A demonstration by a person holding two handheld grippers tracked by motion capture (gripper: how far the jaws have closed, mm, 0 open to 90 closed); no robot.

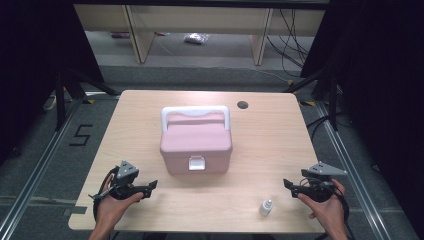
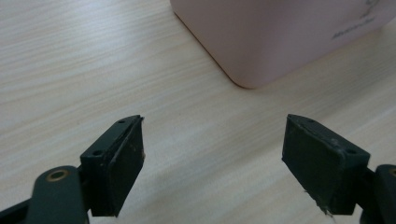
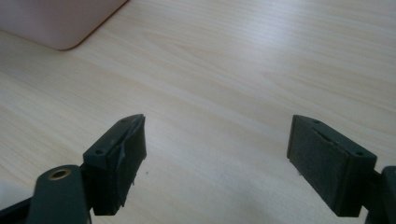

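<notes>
Left gripper [image 1: 153, 185] and right gripper [image 1: 287, 183] both gape wide and empty at the table's [image 1: 270, 140] near corners, with the pink box [image 1: 196, 145] latched mid-table and the bottle [image 1: 266, 207] upright beside the right — nothing looks started yet.

- The pale wood-grain surface [image 1: 270, 150] under both pairs of jaws looks like smooth laminate with a faint sheen and fine straight grain lines.
- The pink plastic box with rounded corners [image 1: 196, 145], ahead of the jaws, has a smooth, satin finish; its white handle [image 1: 195, 111] and white front latch [image 1: 196, 163] look like glossier plastic.
- The left gripper [image 2: 212, 163] has matt black jaws of hard plastic, faced with dull, rubbery pads frayed at the edges.
- The right gripper [image 3: 217, 165] is the same: matt black, rough worn pad edges.
- The small white plastic bottle [image 1: 266, 207], just beside the right jaws, looks smooth.
</notes>
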